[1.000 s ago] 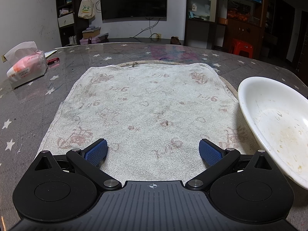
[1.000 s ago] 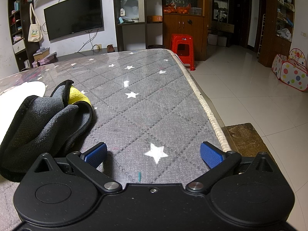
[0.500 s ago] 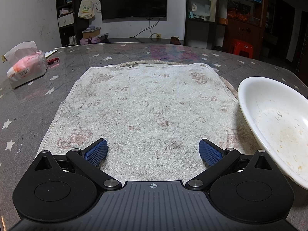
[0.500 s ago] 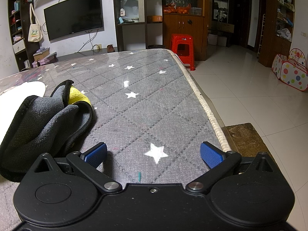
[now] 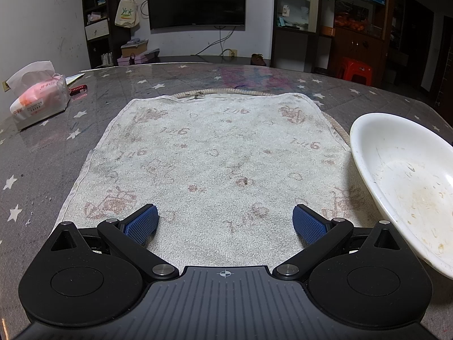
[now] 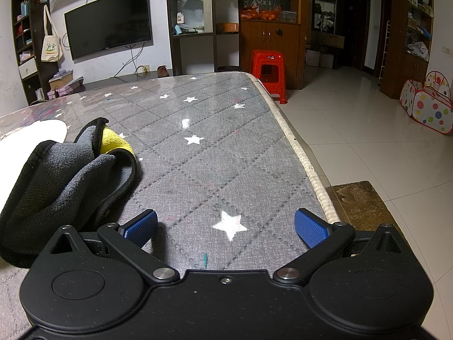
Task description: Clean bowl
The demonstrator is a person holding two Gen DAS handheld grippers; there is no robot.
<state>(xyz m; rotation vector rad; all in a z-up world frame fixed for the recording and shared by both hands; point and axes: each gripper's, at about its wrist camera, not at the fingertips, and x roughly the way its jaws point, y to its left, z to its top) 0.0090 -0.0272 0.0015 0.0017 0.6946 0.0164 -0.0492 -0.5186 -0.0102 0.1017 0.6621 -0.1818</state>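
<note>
— Nearest first, left side?

— Left gripper (image 5: 225,222) low over the towel (image 5: 215,153), jaws spread wide, nothing between them. Pads (image 5: 141,223) just above the pile.

— And the bowl?

— White bowl (image 5: 405,181) just right of those jaws, resting partly on the towel's right edge, partly on the grey starred surface (image 5: 42,153). Tilted toward the camera, by the look of it. Dried brownish smears and crumbs across the inside.

— Right side?

— Right gripper (image 6: 226,225) empty too, jaws equally wide, hovering near the surface's right edge. Dark grey cloth (image 6: 62,181) with a yellow patch bunched just left of the left pad; the bowl's pale rim peeking out beyond it.

— Handling?

— Probably hard plastic or ceramic, impossible to tell which. Stiff, smooth, likely slippery under the pads; possibly breakable if dropped. Shallow and wide, so no gripping across it: best pinched at the near rim, one pad inside, one outside, firmly enough to stop sliding during wiping. Cloth soft and limp, easy to pinch anywhere at a fold.

— Further off?

— Tissue pack (image 5: 39,99) far left. Beyond, television (image 5: 196,0) on the wall, red stool (image 6: 267,69) on the tiled floor.
</note>
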